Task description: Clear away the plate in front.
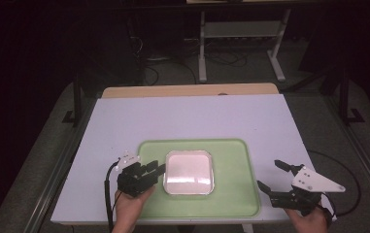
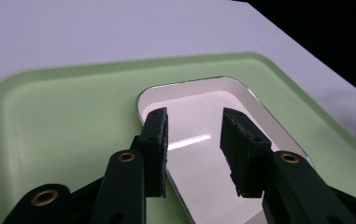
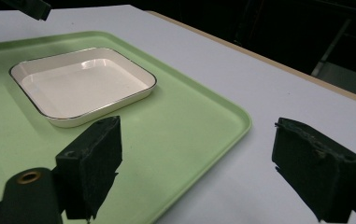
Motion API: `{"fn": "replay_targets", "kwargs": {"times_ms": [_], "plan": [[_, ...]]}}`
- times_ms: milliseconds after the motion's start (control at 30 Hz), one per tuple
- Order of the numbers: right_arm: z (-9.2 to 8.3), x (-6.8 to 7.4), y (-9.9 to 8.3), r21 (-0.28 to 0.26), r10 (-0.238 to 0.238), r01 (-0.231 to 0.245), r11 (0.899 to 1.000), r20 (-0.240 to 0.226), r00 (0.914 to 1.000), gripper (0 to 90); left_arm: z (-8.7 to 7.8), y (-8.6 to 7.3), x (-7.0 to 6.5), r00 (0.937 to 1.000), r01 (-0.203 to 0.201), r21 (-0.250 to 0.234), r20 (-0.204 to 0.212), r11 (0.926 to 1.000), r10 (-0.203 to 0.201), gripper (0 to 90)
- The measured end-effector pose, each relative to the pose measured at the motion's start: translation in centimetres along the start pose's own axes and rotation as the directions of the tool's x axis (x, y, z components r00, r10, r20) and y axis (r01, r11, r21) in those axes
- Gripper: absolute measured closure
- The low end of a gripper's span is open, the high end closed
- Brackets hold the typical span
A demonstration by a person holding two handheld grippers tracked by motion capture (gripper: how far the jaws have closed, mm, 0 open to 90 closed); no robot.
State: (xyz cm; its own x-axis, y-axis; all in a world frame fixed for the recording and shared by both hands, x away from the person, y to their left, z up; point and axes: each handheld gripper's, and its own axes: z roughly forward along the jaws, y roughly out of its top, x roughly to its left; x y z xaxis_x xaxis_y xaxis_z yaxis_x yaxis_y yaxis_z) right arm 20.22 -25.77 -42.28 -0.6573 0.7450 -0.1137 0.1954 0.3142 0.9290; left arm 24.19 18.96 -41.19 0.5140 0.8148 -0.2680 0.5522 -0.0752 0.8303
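A white square dish (image 1: 189,172) with a thin dark rim sits in the middle of a light green tray (image 1: 236,194). My left gripper (image 1: 157,170) hovers at the dish's left edge. Its jaws are partly apart with nothing between the pads. In the left gripper view the dish (image 2: 203,121) lies just beyond the left gripper (image 2: 194,140), on the tray (image 2: 63,121). My right gripper (image 1: 270,174) stands wide open beside the tray's right edge. In the right gripper view the right gripper (image 3: 199,154) spans the tray's rim (image 3: 185,126), with the dish (image 3: 82,84) farther off.
The tray lies on a white tabletop (image 1: 192,116) with a wooden strip (image 1: 187,90) along its far edge. Beyond the table are dark floor and a metal frame stand (image 1: 241,43). Cables trail from both grippers at the near edge.
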Motion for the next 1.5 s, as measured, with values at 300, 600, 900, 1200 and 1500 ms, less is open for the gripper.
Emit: {"fn": "replay_targets", "kwargs": {"times_ms": [300,600,900,1200,1500], "plan": [[-0.1,-0.2,-0.1,0.0,0.004,-0.004,1.0,0.009,1.0,15.1,-1.1,0.3,0.9,0.9974,-0.063,-0.015,0.035,0.9979,0.064,56.5],[-0.2,-0.3,-0.1,-0.004,0.014,-0.014,1.0,0.015,0.9998,14.8,-2.1,0.6,1.6,0.9918,-0.12,-0.023,0.041,0.9925,0.121,45.6],[-0.2,-0.5,-0.2,-0.005,0.023,-0.023,1.0,0.02,0.9995,14.8,-3.2,1.1,2.1,0.9791,-0.195,-0.027,0.052,0.9804,0.196,36.0],[-0.2,-0.5,-0.3,0.002,0.028,-0.028,1.0,0.022,0.9994,14.6,-4.2,0.8,2.9,0.972,-0.224,-0.054,0.06,0.9731,0.227,27.8],[0.0,-0.5,-0.3,0.007,0.026,-0.026,1.0,0.018,0.9995,14.4,-5.3,-0.1,3.8,0.9643,-0.25,-0.06,0.074,0.9663,0.254,20.9]]}}
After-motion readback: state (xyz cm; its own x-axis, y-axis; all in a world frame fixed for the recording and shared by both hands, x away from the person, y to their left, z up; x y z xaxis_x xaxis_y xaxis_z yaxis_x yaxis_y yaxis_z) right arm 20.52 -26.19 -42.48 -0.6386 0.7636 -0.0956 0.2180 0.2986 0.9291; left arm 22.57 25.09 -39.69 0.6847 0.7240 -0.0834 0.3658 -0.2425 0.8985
